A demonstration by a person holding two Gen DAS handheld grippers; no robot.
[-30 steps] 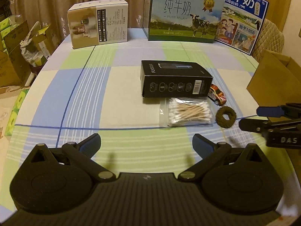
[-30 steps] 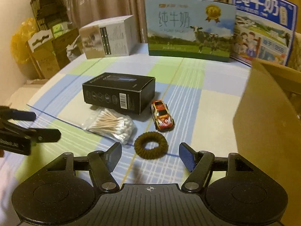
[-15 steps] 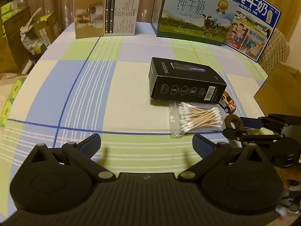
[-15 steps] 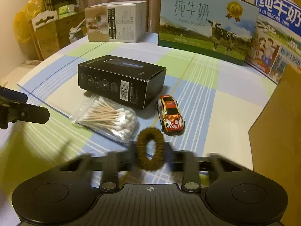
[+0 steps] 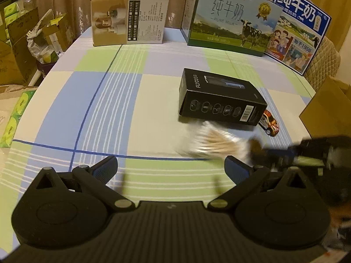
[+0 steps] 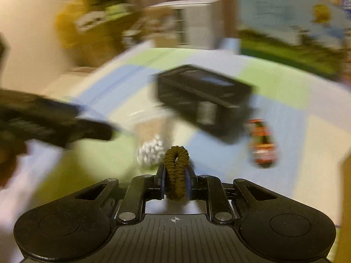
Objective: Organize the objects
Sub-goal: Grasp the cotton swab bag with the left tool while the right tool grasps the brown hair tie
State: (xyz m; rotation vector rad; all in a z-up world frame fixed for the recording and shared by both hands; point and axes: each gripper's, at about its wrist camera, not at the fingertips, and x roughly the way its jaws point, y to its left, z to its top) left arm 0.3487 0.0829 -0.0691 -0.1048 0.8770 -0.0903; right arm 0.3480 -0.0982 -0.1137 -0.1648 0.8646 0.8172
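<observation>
My right gripper (image 6: pixel 175 178) is shut on a brown hair tie (image 6: pixel 176 168), which stands squeezed upright between the pads, lifted off the cloth. The right wrist view is smeared by motion. A bag of cotton swabs (image 6: pixel 151 151) lies just beyond it, blurred in the left wrist view too (image 5: pixel 214 142). A black box (image 5: pixel 220 99) sits mid-table with a small orange toy car (image 5: pixel 269 123) at its right end. My left gripper (image 5: pixel 171 166) hangs open over bare cloth near the table's front. From there the right gripper (image 5: pixel 283 153) shows at the right, blurred.
The checked tablecloth (image 5: pixel 92 100) covers a rounded table. A white carton (image 5: pixel 129 17) and two milk cartons (image 5: pixel 232 19) stand along the far edge. An open cardboard box (image 5: pixel 326 111) sits at the right. Boxes and bags crowd the floor on the left (image 5: pixel 19 50).
My right gripper shut on the hair tie, which lay flat on the cloth, and has lifted it and swung. The cotton swab bag now looks blurred. The left gripper shifted slightly and stays open.
</observation>
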